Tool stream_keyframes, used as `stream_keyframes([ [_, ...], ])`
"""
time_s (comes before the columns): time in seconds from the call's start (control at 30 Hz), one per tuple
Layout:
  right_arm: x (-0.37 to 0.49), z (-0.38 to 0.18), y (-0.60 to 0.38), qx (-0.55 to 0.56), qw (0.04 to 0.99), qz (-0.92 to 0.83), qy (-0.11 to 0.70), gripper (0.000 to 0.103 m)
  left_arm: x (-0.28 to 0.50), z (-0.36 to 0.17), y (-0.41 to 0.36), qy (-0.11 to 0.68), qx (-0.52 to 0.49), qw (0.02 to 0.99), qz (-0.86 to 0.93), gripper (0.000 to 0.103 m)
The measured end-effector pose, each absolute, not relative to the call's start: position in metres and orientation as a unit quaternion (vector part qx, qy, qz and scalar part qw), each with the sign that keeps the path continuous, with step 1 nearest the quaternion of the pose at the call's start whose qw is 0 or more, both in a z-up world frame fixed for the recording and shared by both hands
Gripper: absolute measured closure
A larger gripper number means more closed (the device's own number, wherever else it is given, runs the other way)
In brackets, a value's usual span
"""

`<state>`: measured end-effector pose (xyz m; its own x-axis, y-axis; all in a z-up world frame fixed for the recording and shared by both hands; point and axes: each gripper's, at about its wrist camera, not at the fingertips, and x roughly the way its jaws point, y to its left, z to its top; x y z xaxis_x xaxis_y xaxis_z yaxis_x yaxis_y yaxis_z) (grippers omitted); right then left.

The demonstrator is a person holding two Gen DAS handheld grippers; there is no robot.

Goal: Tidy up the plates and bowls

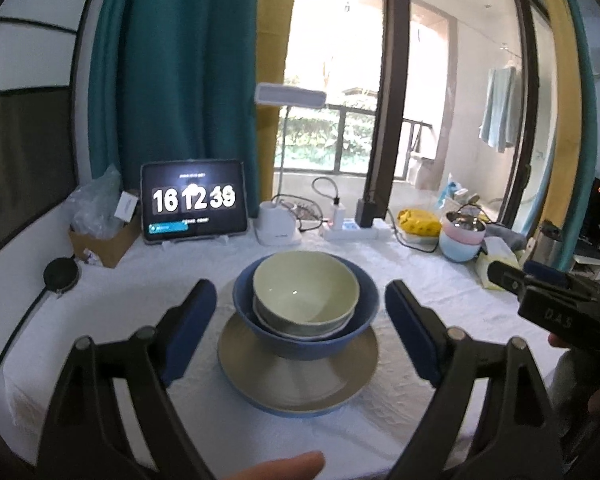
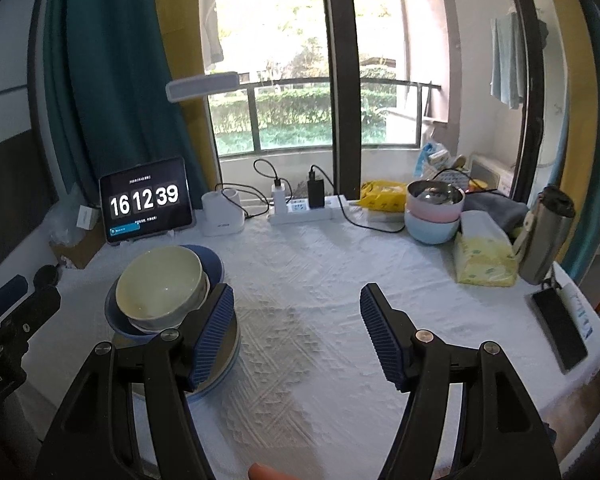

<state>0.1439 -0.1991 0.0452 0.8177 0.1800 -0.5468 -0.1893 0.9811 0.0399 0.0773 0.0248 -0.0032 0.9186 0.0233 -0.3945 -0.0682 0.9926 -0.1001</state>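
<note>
On the white tablecloth stands one stack. A beige plate point(image 1: 300, 376) lies on a blue plate point(image 1: 296, 413). On it sits a blue bowl point(image 1: 364, 292) holding a pale green bowl point(image 1: 306, 288), with another pale bowl's rim under that one. My left gripper point(image 1: 300, 286) is open, its blue pads point(image 1: 192, 328) standing apart on either side of the stack without touching it. The right wrist view shows the same green bowl point(image 2: 160, 284) and blue bowl point(image 2: 211, 266) at the left. My right gripper point(image 2: 297, 290) is open over bare cloth with nothing between its fingers; its left pad point(image 2: 214, 332) overlaps the plates point(image 2: 228, 356).
At the back stand a tablet clock point(image 2: 146, 202), a white lamp base point(image 2: 222, 216) and a power strip point(image 2: 304, 208). Stacked pastel bowls with a metal bowl point(image 2: 434, 216), a tissue pack point(image 2: 484, 252), a steel flask point(image 2: 546, 236) and a phone point(image 2: 560, 330) fill the right side. A cardboard box point(image 1: 100, 240) sits far left.
</note>
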Motion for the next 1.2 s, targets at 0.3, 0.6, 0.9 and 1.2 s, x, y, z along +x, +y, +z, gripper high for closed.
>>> stream_keyframes([
  [0.3,0.112,0.065,-0.213,-0.015,0.964,0.076,0.253,0.034,0.053,0.011,0.005,0.166,-0.038,0.985,-0.011,0.012],
  [0.6,0.087,0.083,-0.225,-0.013,0.972,0.061,0.225,0.034,0.036,0.024,-0.003,0.139,-0.029,0.990,-0.022,0.012],
  [0.9,0.071,0.097,-0.229,-0.013,0.977,0.056,0.205,0.034,0.023,0.038,-0.003,0.113,-0.031,0.993,-0.031,0.012],
  [1.2,0.060,0.110,-0.230,-0.014,0.981,0.050,0.189,0.033,0.012,0.049,-0.006,0.098,-0.037,0.994,-0.041,0.012],
])
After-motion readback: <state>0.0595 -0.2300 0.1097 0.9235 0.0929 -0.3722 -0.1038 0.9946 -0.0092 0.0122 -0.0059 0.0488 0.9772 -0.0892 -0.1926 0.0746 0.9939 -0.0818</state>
